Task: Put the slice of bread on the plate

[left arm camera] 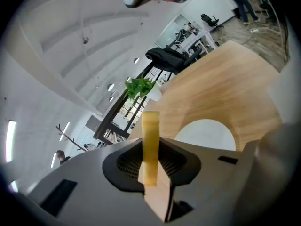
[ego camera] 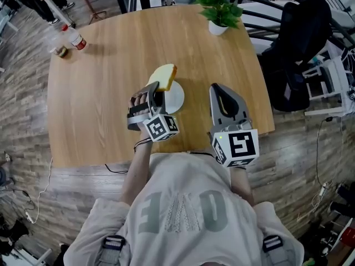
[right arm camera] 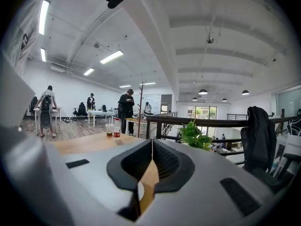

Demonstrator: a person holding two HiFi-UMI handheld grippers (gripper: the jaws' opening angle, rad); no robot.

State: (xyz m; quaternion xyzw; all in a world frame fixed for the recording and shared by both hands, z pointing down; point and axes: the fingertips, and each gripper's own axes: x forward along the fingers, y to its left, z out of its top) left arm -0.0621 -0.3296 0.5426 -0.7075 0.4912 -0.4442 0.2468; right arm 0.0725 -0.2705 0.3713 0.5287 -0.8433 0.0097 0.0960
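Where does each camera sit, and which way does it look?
Head view: on the person's head, steeply down at the table; torso, forearms, left gripper, right gripper.
Left gripper view: on that gripper, along jaws shut on the bread slice, toward the plate.
Right gripper view: on that gripper, level across the table; jaws together, empty.
Shared: all three show the potted plant.

The table (ego camera: 100,93) under both grippers is pale wood with a fine straight grain and a smooth, matt finish. The slice of bread (left arm camera: 150,126) between the jaws of the left gripper (left arm camera: 153,161) looks soft and porous: pale yellow crumb with a tan crust. The plate (left arm camera: 207,133) just beyond those jaws is white, smooth and faintly glossy. The left gripper and the right gripper (right arm camera: 151,142) both have matt grey plastic shells and black ribbed pads. Behind their handles, the shirt (ego camera: 188,204) is grey cloth.
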